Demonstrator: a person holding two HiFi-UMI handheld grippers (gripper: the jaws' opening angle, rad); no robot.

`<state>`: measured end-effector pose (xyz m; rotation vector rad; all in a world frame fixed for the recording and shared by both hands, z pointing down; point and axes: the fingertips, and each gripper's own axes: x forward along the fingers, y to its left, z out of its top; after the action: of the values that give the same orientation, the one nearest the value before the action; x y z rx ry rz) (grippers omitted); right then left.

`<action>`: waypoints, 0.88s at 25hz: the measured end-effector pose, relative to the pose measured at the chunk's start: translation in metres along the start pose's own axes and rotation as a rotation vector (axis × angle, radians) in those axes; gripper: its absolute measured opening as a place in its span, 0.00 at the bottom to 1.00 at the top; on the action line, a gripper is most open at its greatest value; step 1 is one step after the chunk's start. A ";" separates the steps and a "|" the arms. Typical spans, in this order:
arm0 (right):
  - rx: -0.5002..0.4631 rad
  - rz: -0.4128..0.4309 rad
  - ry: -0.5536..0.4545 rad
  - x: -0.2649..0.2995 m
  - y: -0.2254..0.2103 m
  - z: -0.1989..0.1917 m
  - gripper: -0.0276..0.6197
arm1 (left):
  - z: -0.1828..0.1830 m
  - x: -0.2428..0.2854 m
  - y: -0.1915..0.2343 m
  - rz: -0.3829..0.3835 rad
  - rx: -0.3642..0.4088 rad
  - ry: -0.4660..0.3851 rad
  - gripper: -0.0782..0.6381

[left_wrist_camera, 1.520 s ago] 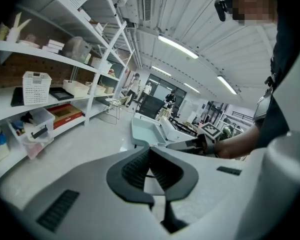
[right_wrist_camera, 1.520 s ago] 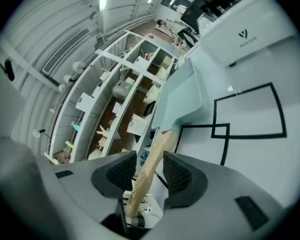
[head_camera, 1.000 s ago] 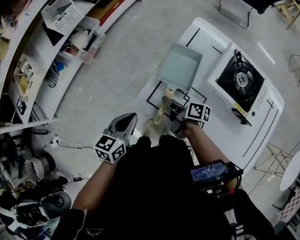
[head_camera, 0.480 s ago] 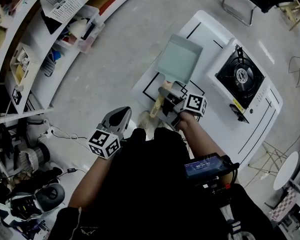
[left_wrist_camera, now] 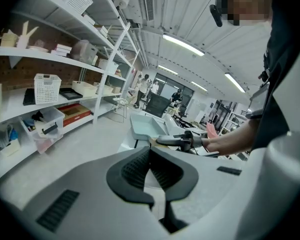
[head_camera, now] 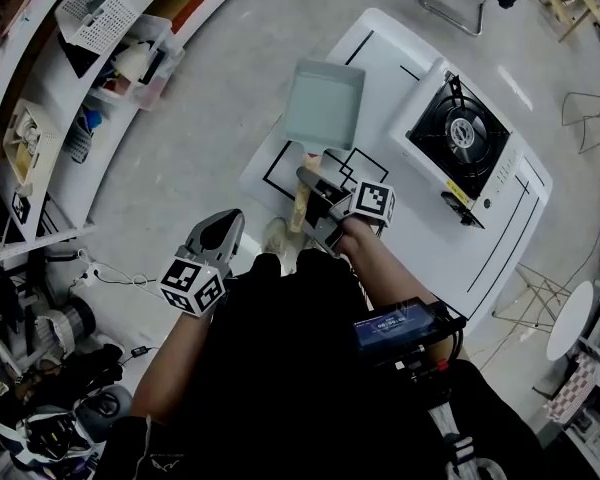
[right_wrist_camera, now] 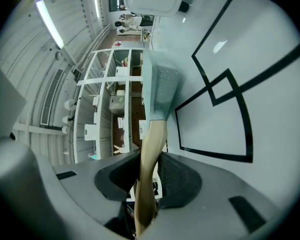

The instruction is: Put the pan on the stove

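Clamped on wooden handle [head_camera: 299, 204] of pan [head_camera: 323, 103] with right gripper [head_camera: 312, 183], jaws just closing in. Lying left of stove [head_camera: 467, 133], long axis pointing away from gripper. Farther from stove: left gripper [head_camera: 223, 230], pinched together, empty.

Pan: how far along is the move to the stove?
Done: the right gripper has just been closing on the wooden handle of the pan. In hand: the pan is at the table edge, apart from the stove. Left: carry it over and set it down there. The left gripper is shut, empty.
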<state>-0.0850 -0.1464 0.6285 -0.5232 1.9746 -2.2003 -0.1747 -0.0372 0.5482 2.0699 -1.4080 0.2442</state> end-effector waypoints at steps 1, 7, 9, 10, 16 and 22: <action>-0.003 0.007 0.001 -0.001 0.000 -0.001 0.24 | 0.000 0.001 -0.001 -0.001 0.002 0.000 0.12; 0.005 0.042 0.001 -0.004 0.002 -0.004 0.24 | 0.000 -0.001 -0.001 0.003 0.007 -0.001 0.12; 0.014 0.049 -0.001 -0.005 0.002 -0.005 0.24 | -0.001 -0.002 -0.001 0.002 0.008 0.000 0.12; 0.012 0.053 0.000 -0.006 0.002 -0.006 0.24 | -0.001 -0.002 -0.001 0.002 0.009 0.001 0.12; -0.004 0.033 0.004 -0.010 0.007 -0.010 0.24 | 0.000 -0.002 -0.002 -0.007 0.012 0.004 0.12; -0.041 0.081 0.007 -0.011 0.018 -0.009 0.24 | 0.001 0.002 -0.004 -0.020 0.021 0.006 0.12</action>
<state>-0.0797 -0.1367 0.6082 -0.4324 2.0116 -2.1208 -0.1709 -0.0382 0.5468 2.0975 -1.3860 0.2571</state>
